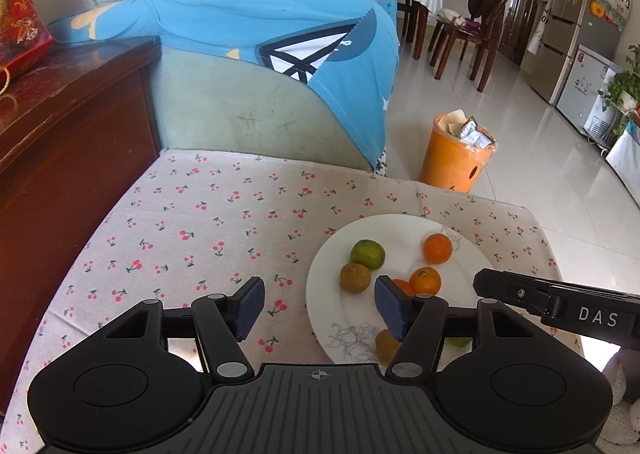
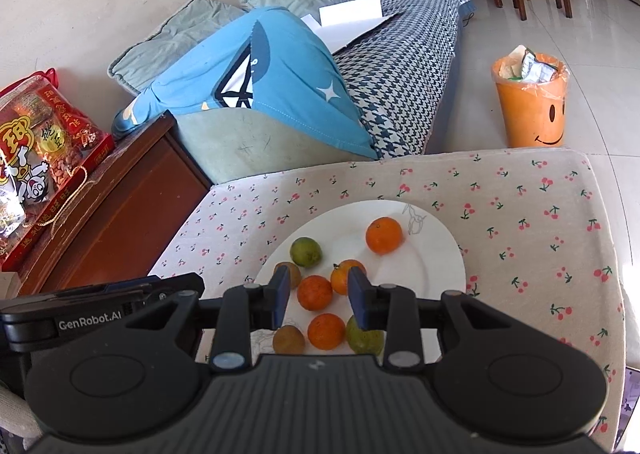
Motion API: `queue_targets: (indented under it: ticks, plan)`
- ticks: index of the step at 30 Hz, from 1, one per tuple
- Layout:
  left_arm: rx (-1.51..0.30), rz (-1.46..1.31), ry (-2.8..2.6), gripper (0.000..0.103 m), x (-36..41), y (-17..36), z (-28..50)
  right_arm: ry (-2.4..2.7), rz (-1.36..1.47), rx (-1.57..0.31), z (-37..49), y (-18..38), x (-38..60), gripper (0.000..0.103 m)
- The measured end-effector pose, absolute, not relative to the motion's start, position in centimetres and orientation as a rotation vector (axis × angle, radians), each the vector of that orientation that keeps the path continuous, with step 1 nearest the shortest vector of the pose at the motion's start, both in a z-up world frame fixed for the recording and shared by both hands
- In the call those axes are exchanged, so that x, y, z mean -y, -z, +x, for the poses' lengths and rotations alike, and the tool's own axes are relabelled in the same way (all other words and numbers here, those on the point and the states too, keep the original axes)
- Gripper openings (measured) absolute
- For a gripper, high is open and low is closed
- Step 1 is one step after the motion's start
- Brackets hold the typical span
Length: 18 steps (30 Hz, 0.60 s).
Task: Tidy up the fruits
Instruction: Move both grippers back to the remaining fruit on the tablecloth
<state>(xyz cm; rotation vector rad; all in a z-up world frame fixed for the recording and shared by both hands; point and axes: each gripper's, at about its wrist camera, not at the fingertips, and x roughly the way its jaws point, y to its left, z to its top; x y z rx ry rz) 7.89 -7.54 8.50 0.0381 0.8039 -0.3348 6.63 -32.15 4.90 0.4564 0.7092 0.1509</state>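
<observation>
A white plate on the cherry-print tablecloth holds several small citrus fruits: orange ones, a green one and brownish ones. My right gripper is open above the plate, with an orange fruit between its fingers and apart from both pads. My left gripper is open and empty over the plate's left rim. In the left wrist view the green fruit and a brownish fruit lie just beyond its fingers. The right gripper's body shows at the right.
A dark wooden cabinet stands left of the table, with a red snack bag on it. A sofa with a blue cloth is behind. An orange waste bin stands on the tiled floor.
</observation>
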Motion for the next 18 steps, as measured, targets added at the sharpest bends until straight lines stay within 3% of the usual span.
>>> queue_targets:
  ticks: [18]
  plan:
    - [-0.836,-0.003,0.294,0.064,1.7,-7.9,4.5,-0.248,0.395,-0.728,2.9,-4.2,27.8,0.034]
